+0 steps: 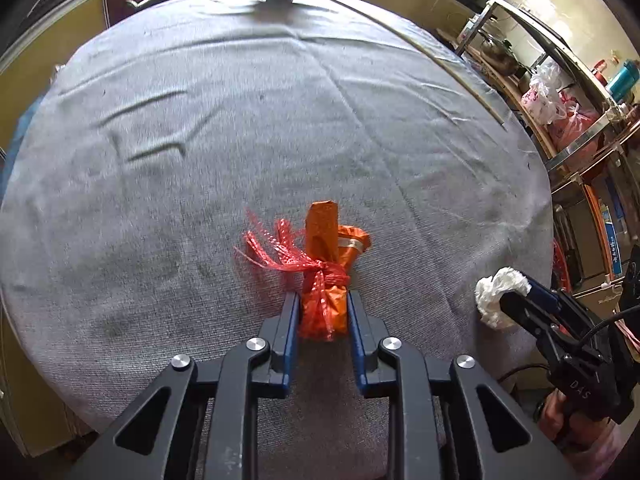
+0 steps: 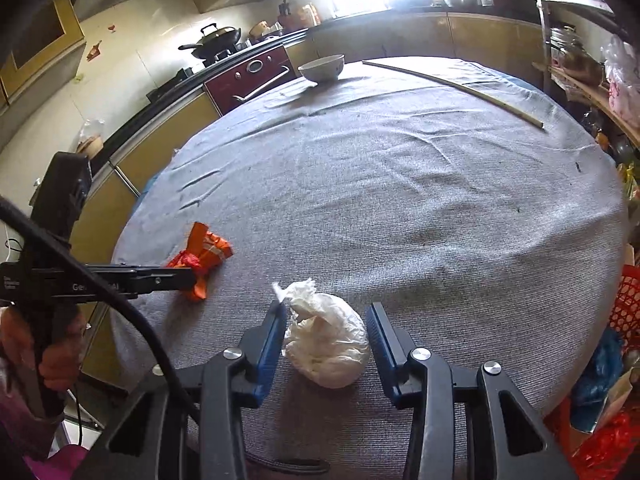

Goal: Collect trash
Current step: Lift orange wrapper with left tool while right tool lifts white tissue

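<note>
The left hand-held gripper [image 1: 323,300] is clamped on the orange wrapper bundle [image 1: 326,268], whose long axis runs straight ahead of it, low over the desk [image 1: 240,120]. The right hand-held gripper [image 2: 327,312] stands apart around the white tissue wad [image 2: 326,344]; closing looks next.

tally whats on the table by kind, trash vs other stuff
Trash: 2, the orange wrapper bundle held between the left gripper fingers, and the white crumpled bag between the open right gripper fingers
Bowl: 1
Long thin stick: 1
Total: 4
</note>
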Tool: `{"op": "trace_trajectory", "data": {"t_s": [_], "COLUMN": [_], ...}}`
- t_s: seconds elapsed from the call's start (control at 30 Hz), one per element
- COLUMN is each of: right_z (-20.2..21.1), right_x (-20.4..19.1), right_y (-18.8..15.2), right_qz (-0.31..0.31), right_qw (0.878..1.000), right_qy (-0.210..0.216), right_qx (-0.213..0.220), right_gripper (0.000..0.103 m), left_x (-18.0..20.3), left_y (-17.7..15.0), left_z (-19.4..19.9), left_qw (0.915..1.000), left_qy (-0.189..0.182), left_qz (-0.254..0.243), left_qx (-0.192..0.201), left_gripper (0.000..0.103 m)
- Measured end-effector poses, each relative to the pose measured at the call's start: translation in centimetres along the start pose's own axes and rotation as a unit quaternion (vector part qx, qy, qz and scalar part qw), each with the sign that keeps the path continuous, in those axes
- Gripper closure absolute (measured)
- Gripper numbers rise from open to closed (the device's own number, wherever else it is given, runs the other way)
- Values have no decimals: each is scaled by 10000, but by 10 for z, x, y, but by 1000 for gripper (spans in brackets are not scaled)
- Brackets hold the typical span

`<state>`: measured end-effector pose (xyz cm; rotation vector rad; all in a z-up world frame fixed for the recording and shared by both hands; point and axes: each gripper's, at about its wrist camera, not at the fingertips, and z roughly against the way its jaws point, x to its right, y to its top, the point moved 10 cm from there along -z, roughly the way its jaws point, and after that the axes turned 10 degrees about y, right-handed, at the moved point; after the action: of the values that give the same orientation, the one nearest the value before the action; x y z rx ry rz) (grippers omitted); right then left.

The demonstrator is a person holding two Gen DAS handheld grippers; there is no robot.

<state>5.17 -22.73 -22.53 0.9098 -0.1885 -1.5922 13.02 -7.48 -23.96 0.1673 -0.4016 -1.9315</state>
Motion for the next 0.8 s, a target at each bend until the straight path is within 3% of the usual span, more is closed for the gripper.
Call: {"op": "trace_trajectory", "data": {"t_s": [0.1, 0.17, 0.2, 0.23, 0.47, 0.6, 0.7, 0.77, 0.8], "right_z": [-1, -1, 0, 0, 0, -4, -6, -8, -9], "right_x": [-3, -8, -9, -9, -8, -7, -11, -12, -12], "right_y": [-2, -4, -5, -5, -8, -11, -12, -13, -14], "right_qz": [14, 29, 24, 15, -49, -21, 151, 286, 325], "right_qw": [9999, 9998, 9998, 9998, 9996, 9996, 9996, 9993, 9991], "right_qy": [97, 147, 152, 171, 226, 164, 111, -7, -33], "right_qx": [-80, -148, -132, -117, -144, -222, -226, -244, -274], "right_gripper": [59, 47, 34, 32, 30, 30, 31, 39, 49], "left_x": [3, 5, 5, 4, 2, -2, -3, -3, -4], "left_y": [2, 3, 3, 3, -3, -5, -5, -4, -4], "left_z": [4, 6, 5, 4, -5, -5, -4, -2, -1], "left_qw": [9999, 9999, 9999, 9999, 9998, 9998, 9999, 9999, 9999], "left_qy": [46, 80, 86, 104, 136, 130, 96, 81, 81], "left_qz": [-67, -107, -111, -105, -61, 13, 41, 53, 52], "left_qx": [68, 100, 93, 65, -108, -145, -126, -86, -60], "left_gripper": [80, 80, 80, 80, 78, 54, 54, 54, 54]}}
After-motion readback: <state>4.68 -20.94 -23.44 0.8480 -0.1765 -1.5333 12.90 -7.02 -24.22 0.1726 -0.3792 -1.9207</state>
